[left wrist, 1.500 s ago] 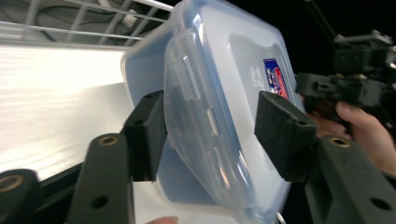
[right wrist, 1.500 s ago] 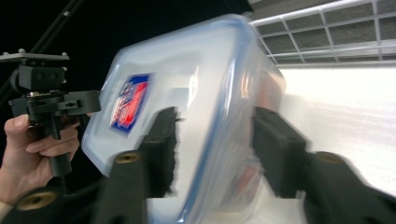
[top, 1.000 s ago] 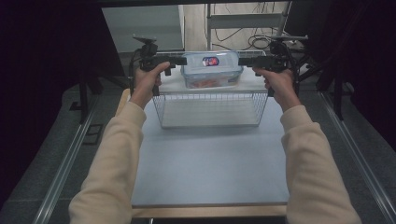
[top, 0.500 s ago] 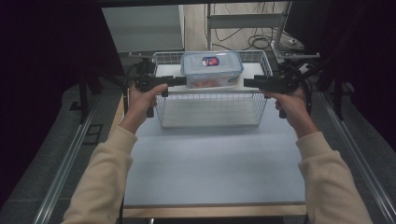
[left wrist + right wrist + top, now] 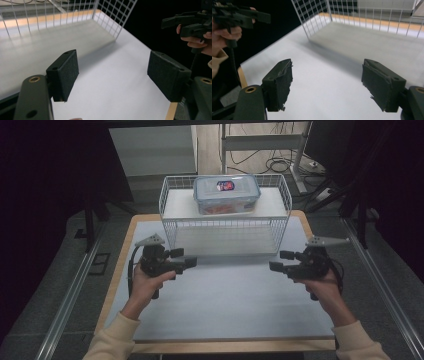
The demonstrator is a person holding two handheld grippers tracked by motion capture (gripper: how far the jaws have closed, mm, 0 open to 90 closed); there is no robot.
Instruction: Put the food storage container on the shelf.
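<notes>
So the clear plastic container (image 5: 226, 194) with the blue-rimmed snap lid is sitting up on the raised shelf of the white wire basket (image 5: 225, 227) at the far end of the table (image 5: 225, 305), a red and blue label on the lid and something reddish inside. Can't make out what.

Both hands are well back from it. The left gripper (image 5: 186, 263) and the right gripper (image 5: 278, 261) hover over the bare white mat in front of the basket, pointing at each other across the middle. Both are released, nothing between the jaws, and both have just been opening wider. In the left gripper view the pads (image 5: 65, 72) frame only mat and the basket corner; same for the right gripper view, where the pads (image 5: 280, 82) look pretty chewed up along the edges.

My read is this is the let-go-and-retreat bit, or a reset before the next reach. To do it well I'd keep the jaws wide, keep both hands low and level, and stay clear of the wire front. If going back in, come at the box from its two short ends evenly, because a lopsided squeeze would probably skid it along the shelf, and worn pads likely grip worse on smooth plastic
</notes>
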